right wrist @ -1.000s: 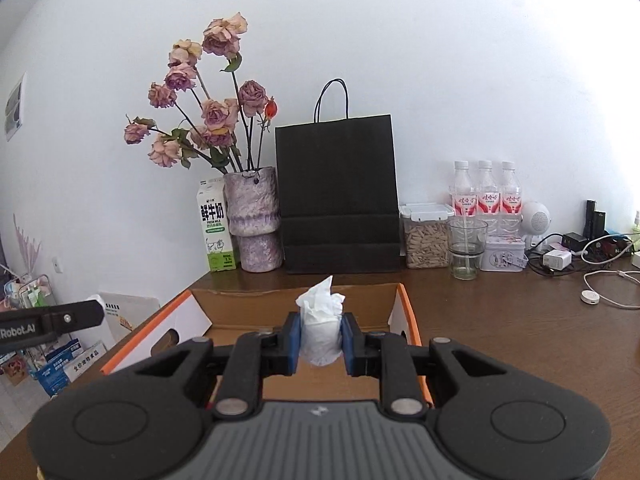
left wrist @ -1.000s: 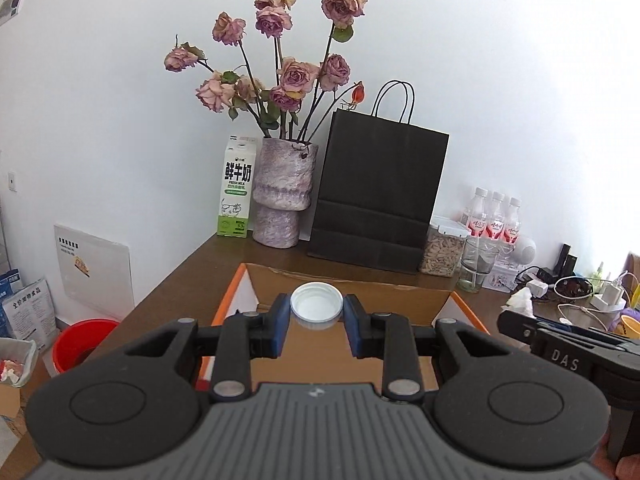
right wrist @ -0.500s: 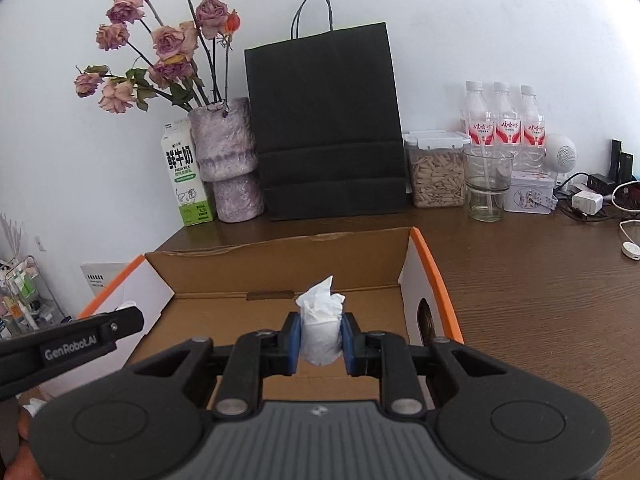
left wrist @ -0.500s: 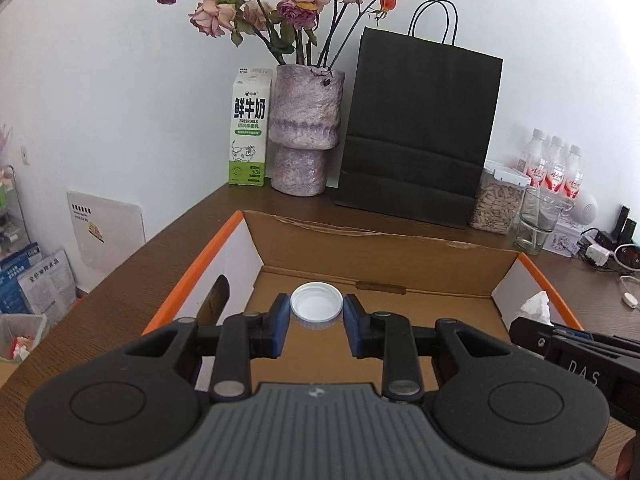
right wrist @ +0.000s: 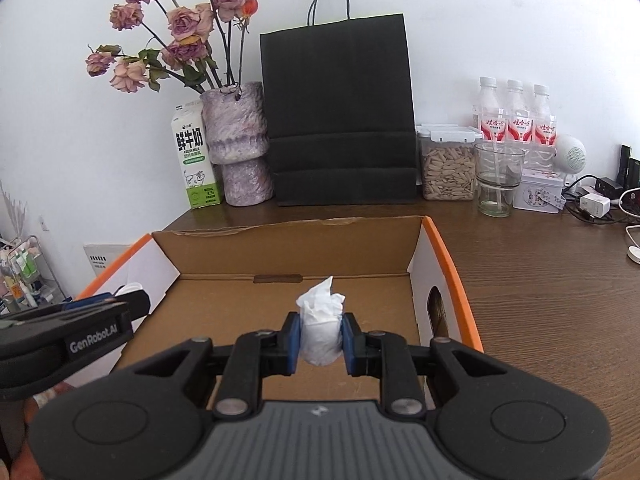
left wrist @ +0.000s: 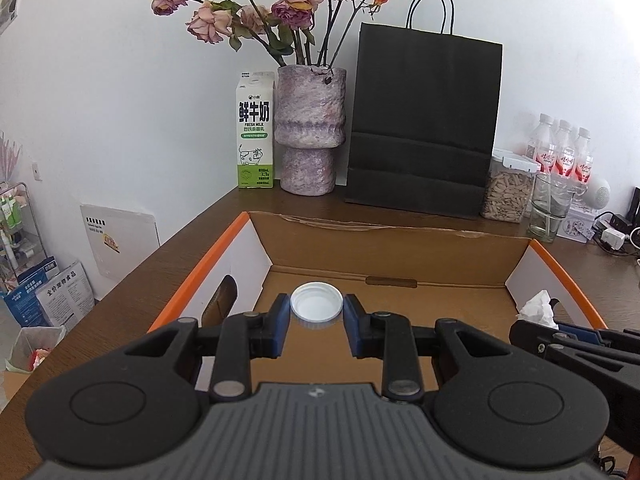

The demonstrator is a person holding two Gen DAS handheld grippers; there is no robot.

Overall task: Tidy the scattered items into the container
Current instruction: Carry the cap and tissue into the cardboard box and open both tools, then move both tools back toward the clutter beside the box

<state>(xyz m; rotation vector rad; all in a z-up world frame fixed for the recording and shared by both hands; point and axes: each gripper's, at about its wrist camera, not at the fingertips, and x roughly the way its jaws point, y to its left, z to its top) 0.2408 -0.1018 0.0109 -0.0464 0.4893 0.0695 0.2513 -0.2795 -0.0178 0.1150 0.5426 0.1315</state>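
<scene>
An open cardboard box (left wrist: 384, 252) with orange rims lies on the brown table; it also shows in the right wrist view (right wrist: 280, 248). My left gripper (left wrist: 316, 316) is shut on a white bottle cap (left wrist: 316, 306) and holds it over the box's inside. My right gripper (right wrist: 320, 340) is shut on a crumpled white tissue (right wrist: 320, 328), also over the box floor. The tissue (left wrist: 538, 310) and the right gripper show at the right edge of the left wrist view. The left gripper shows at the left edge of the right wrist view.
Behind the box stand a milk carton (left wrist: 255, 132), a stone vase with dried roses (left wrist: 310, 128), a black paper bag (left wrist: 424, 128), a jar of seeds (right wrist: 448, 164), a glass (right wrist: 498, 180) and water bottles (right wrist: 516, 116). Chargers and cables (right wrist: 600, 204) lie at the right.
Both grippers have tilted down and moved forward over the box, so its floor now shows beneath them. Each still holds its item.
</scene>
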